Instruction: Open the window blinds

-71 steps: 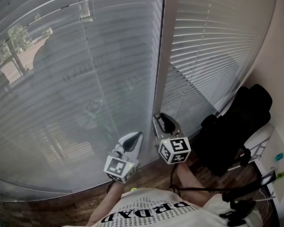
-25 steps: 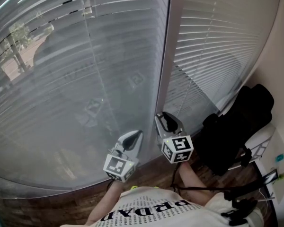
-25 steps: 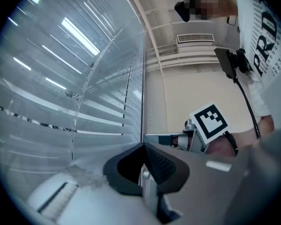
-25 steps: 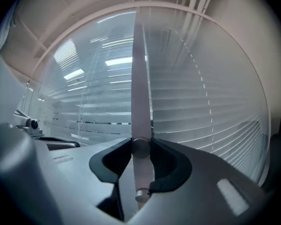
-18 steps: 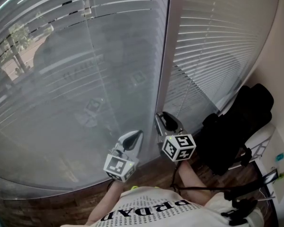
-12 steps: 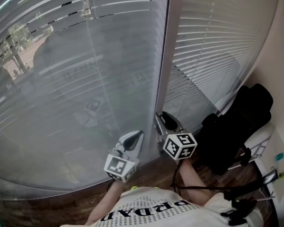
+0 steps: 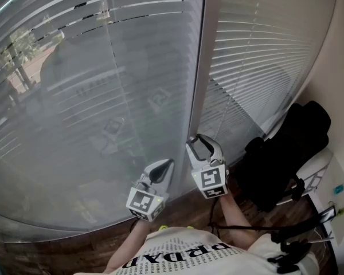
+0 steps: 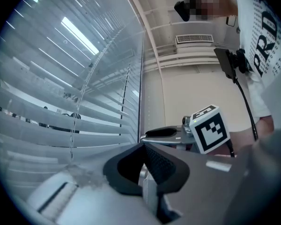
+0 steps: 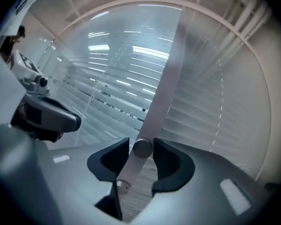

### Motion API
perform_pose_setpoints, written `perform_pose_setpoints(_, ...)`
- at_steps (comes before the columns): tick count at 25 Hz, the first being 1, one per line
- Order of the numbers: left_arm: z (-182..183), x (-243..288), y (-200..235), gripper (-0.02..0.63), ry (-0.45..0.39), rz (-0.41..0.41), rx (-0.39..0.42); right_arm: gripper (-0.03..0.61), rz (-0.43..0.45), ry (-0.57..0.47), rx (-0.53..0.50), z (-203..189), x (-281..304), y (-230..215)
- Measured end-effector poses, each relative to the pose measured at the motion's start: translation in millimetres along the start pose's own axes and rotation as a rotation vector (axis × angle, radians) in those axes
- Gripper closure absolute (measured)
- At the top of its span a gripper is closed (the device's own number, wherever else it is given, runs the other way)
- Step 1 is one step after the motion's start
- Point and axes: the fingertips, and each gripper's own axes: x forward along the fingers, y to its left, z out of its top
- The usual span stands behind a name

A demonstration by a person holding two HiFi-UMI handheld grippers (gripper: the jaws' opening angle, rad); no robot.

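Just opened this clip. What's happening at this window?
A person stands at a window with a gripper in each hand. The right gripper has a pale rod, apparently the blinds' wand, between its jaws. They have just been opening, and the pads look clear of it. The left gripper is beside it, shut and empty. The left blind lets the outside show through, while the right blind looks closed.

Right gripper [image 7: 202, 146] has rolled about its own axis. Its marker cube [image 7: 211, 182] was skewed toward the right and now sits squarer and slightly nearer the left. The jaws have just been opening, with the tilt wand [image 9: 142, 148] between the pads but no longer pinched. On the left blind [image 7: 74, 96], dark gaps between the far-left slats look a bit wider.
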Motion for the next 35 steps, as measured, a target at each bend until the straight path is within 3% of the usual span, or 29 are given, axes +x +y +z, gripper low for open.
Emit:
perform_pose_setpoints(4,0,-1,3,0.621,0.013,0.006,0.007,0.411,-0.041,0.04,-0.206,-1,4,1)
perform_pose_setpoints(9,-2,-3,4,0.621,0.005,0.005,0.015,0.439,-0.048,0.043,-0.247,-5,6,1)
perform_pose_setpoints(14,-1,-2,4,0.621,0.004,0.009,0.008,0.445,-0.043,0.021,-0.158,-3,6,-1)
perform_pose_setpoints(24,-1,-2,5,0.621,0.008,0.011,0.002,0.446,-0.023,-0.041,0.195,-6,5,-6)
perform_pose_setpoints(35,-1,-1,5,0.621,0.002,0.006,0.004,0.446,-0.012,-0.068,0.37,-8,5,-10)
